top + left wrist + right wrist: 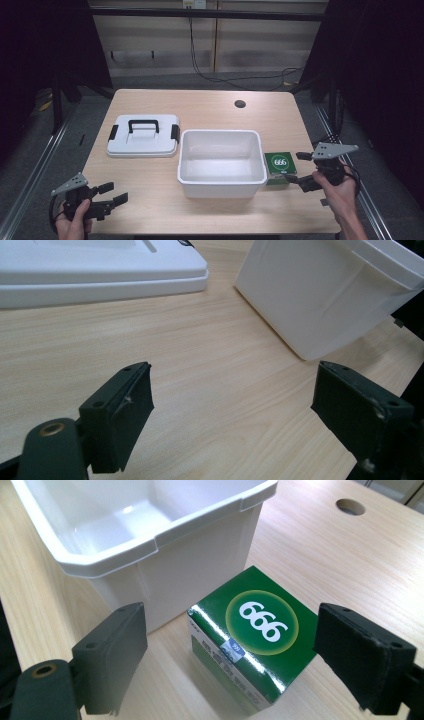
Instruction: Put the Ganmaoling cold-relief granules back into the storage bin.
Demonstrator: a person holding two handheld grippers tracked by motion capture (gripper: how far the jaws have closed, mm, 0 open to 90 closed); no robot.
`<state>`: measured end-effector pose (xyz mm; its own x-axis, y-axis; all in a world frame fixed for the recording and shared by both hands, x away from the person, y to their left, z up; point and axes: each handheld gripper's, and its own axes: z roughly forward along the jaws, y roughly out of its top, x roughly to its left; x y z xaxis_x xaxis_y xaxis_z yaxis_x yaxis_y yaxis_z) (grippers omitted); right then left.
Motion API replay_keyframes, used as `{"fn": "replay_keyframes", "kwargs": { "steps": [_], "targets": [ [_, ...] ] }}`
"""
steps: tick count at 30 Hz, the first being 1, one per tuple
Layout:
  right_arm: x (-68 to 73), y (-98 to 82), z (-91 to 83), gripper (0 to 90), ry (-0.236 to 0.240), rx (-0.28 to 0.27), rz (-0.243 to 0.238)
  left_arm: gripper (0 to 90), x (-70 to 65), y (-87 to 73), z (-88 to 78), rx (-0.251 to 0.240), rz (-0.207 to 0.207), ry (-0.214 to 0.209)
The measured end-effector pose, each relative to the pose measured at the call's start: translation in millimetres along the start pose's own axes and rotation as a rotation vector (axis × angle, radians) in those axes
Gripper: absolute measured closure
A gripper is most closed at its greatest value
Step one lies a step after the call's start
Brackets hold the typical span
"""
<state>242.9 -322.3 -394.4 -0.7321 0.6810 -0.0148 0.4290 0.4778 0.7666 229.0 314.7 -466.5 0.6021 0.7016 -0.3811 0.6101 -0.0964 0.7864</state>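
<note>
Overhead, a pale wooden table (200,102) with a white rectangular plastic tub (221,162) open at its middle. Left of the tub, close beside it, a flat white plastic lid with a black handle and black side clips (143,135). Right of the tub, touching or nearly touching its wall, a small green cardboard box printed "666" in a white-ringed circle (279,165). Near the table's near left corner, the left gripper (111,194), jaws spread wide, holding nothing. At the right edge, the right gripper (300,170), jaws apart on either side of the green box.

Next, along the left gripper (232,405): two black jaws wide apart over bare wood, nothing between them; the lid (100,270) far left, the tub's wall (320,295) far right.

Finally, along the right gripper (230,650): jaws wide open, the green box (255,635) between them, untouched, upright on the table, the tub (150,540) just beyond.
</note>
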Motion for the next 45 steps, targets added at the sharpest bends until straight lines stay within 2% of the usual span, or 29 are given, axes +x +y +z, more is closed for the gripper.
{"fn": "replay_keyframes", "kwargs": {
  "steps": [2, 6, 7, 10, 12, 13, 14, 15, 17, 18, 22, 24, 29, 31, 35, 36, 37, 38, 39, 40, 44, 45],
  "targets": [
    [-5.6, 6.0, -0.2, 13.3, 0.015, 0.014, -0.020, 16.2, -0.2, 0.0, 0.4, 0.002, -0.001, 0.001],
    [-12.3, 15.7, -1.5, 13.2, 0.064, 0.014, -0.016, 16.2, -0.1, -0.3, 0.9, 0.002, -0.003, 0.003],
    [-12.3, 15.7, -1.5, 13.2, 0.064, 0.014, -0.016, 16.2, -0.1, -0.3, 0.9, 0.002, -0.003, 0.003],
    [-14.5, 26.8, -2.4, 13.2, 0.097, 0.071, -0.062, 16.2, -0.1, -0.2, 0.7, 0.001, 0.000, 0.002],
    [-16.0, 31.1, -0.6, 13.2, 0.100, 0.125, -0.091, 16.2, -0.4, -0.2, 1.0, 0.000, -0.002, 0.003],
    [-16.0, 31.1, -0.6, 13.2, 0.100, 0.125, -0.091, 16.2, -0.4, -0.2, 1.0, 0.000, -0.002, 0.003],
    [-16.8, 33.1, 1.5, 13.1, 0.099, 0.149, -0.104, 16.2, -0.4, -0.1, 0.9, 0.002, 0.000, 0.001],
    [-17.5, 35.1, 4.1, 12.5, 0.109, 0.180, -0.108, 16.2, -0.5, -0.2, 1.0, 0.002, -0.002, 0.003],
    [-18.4, 38.8, 11.3, 12.3, 0.157, 0.229, -0.122, 16.2, -0.2, -0.2, 0.7, 0.003, -0.001, 0.002],
    [-17.3, 42.8, 17.1, 12.3, 0.155, 0.278, -0.155, 16.2, 0.2, -0.1, 0.4, 0.002, 0.001, 0.002],
    [-18.4, 47.9, 23.7, 12.6, 0.167, 0.317, -0.184, 16.2, 0.1, -0.2, 0.7, 0.004, -0.002, -0.001],
    [-21.5, 52.1, 28.0, 12.5, 0.152, 0.358, -0.206, 16.2, -0.1, -0.1, 0.5, 0.003, 0.000, -0.002],
    [-25.4, 57.9, 32.0, 11.9, 0.161, 0.367, -0.231, 16.2, 0.0, -0.1, 0.5, 0.003, -0.001, 0.000],
    [-26.3, 61.5, 36.6, 10.8, 0.173, 0.407, -0.268, 16.2, -0.1, -0.1, 1.0, 0.002, -0.005, 0.000],
    [-26.1, 64.7, 41.4, 10.1, 0.189, 0.428, -0.301, 16.2, 0.1, 0.0, 0.8, 0.003, -0.002, -0.002],
    [-26.5, 65.7, 43.3, 10.0, 0.197, 0.430, -0.316, 16.2, 0.2, 0.0, 0.8, 0.003, -0.002, -0.002],
    [-26.7, 67.2, 47.5, 9.8, 0.204, 0.455, -0.342, 16.2, 0.2, 0.0, 0.7, 0.004, -0.001, -0.002],
    [-26.7, 67.2, 47.5, 9.8, 0.204, 0.455, -0.342, 16.2, 0.2, 0.0, 0.6, 0.004, -0.001, -0.003],
    [-26.2, 67.6, 49.6, 9.4, 0.206, 0.478, -0.343, 16.2, 0.2, 0.0, 0.6, 0.003, -0.001, -0.003],
    [-26.5, 68.0, 54.5, 8.8, 0.208, 0.498, -0.378, 16.2, 0.2, 0.0, 0.6, 0.003, -0.001, -0.003],
    [-27.2, 69.2, 60.0, 8.8, 0.200, 0.519, -0.383, 16.2, 0.3, -0.2, 1.3, 0.003, -0.006, -0.002],
    [-29.9, 69.3, 62.8, 8.7, 0.211, 0.522, -0.404, 16.2, 0.1, -0.1, 1.3, 0.002, -0.003, -0.004]
  ]
}}
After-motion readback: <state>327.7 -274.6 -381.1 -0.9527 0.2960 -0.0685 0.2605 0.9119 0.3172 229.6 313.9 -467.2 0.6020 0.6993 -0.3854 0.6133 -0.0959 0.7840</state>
